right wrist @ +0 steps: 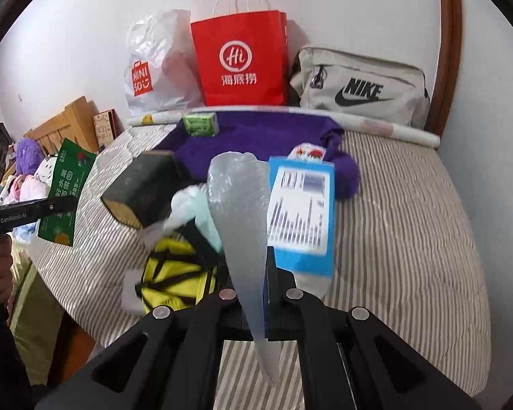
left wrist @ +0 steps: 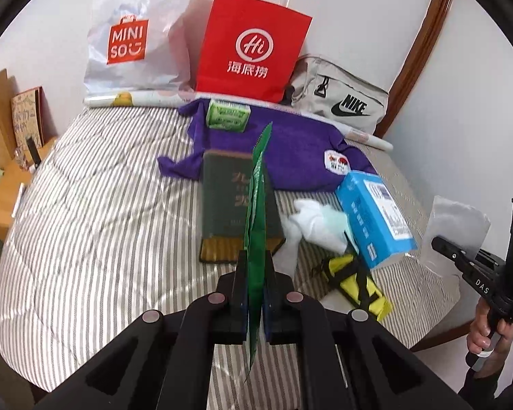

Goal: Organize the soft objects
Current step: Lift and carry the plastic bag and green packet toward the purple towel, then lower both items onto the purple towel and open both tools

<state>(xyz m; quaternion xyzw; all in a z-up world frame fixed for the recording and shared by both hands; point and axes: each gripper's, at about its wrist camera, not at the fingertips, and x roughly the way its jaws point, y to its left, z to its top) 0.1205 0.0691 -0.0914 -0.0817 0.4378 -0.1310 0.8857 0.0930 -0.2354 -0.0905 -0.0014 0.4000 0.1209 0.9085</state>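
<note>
My left gripper (left wrist: 255,263) is shut on a flat green snack packet (left wrist: 256,205), held edge-on above the striped bed; the packet also shows in the right wrist view (right wrist: 68,198). My right gripper (right wrist: 253,266) is shut on a clear, greyish plastic bag (right wrist: 239,218), which also shows in the left wrist view (left wrist: 456,229). On the bed lie a purple garment (left wrist: 290,150), a white and pale green cloth (left wrist: 314,222), a yellow and black strap bundle (left wrist: 355,280), a dark green book (left wrist: 222,205), a blue box (left wrist: 372,218) and a green tissue pack (left wrist: 227,116).
A white MINISO bag (left wrist: 133,41), a red paper bag (left wrist: 253,44) and a beige Nike bag (left wrist: 342,102) stand along the wall behind the bed (left wrist: 102,205). A wooden side table (left wrist: 3,184) is left of it. Plush toys (right wrist: 27,160) lie at the far left.
</note>
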